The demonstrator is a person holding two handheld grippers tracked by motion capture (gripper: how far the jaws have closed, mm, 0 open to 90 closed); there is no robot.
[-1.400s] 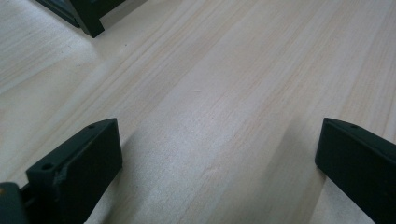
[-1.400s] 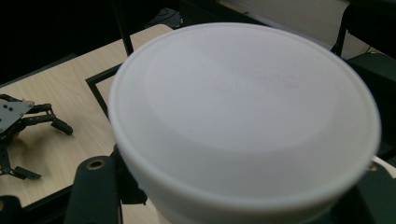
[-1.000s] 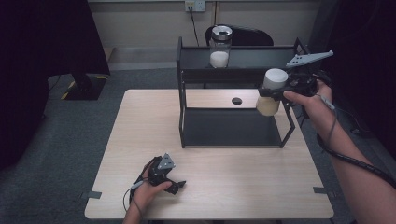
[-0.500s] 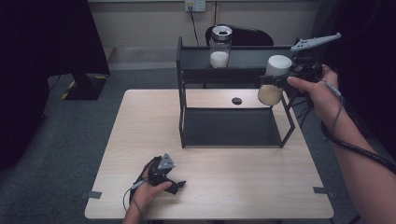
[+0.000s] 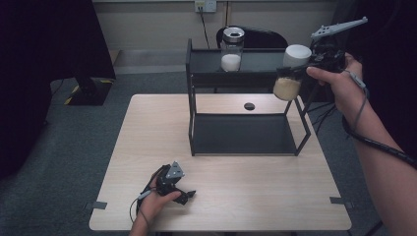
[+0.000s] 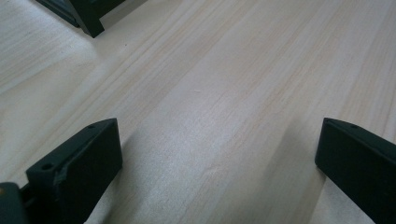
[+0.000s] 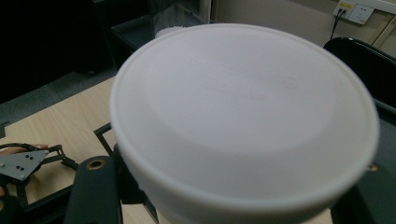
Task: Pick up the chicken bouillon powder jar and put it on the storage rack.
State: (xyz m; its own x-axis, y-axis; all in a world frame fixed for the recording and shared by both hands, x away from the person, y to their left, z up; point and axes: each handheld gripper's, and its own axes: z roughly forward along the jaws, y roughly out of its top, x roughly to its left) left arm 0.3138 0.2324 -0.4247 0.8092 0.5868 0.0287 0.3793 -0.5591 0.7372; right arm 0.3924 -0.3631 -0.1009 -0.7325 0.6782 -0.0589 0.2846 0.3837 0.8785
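White-lidded jar (image 5: 291, 73) w/ beige powder in its lower half is up in the air at the right end of the black two-tier rack (image 5: 196, 73), about level w/ the top shelf, off the bench (image 5: 147, 147), slightly tilted. Right tongs (image 5: 295, 73) are clamped on it just under the lid, held by the right hand (image 5: 339, 81); grey three-cornered plate sticks up-right above the hand, cable trails down the forearm. In the right gripper view the jar's white lid (image 7: 243, 116) sits very close to the camera, w/ the black jaws at both sides beneath it. Second jar (image 5: 232, 49), clear glass, dark rim, white contents at the bottom, stands upright on the rack's top shelf, well left of the held one. Lower shelf is bare; small dark round spot (image 5: 249, 106) on the bench just behind the rack. Left tongs (image 5: 184, 195) rest low on the bench near its front edge, in the left hand (image 5: 155, 201), well apart from the rack. In the left gripper view the jaws stand wide apart, nothing btwn them but pale wood grain; rack corner (image 6: 88, 18) at top left.
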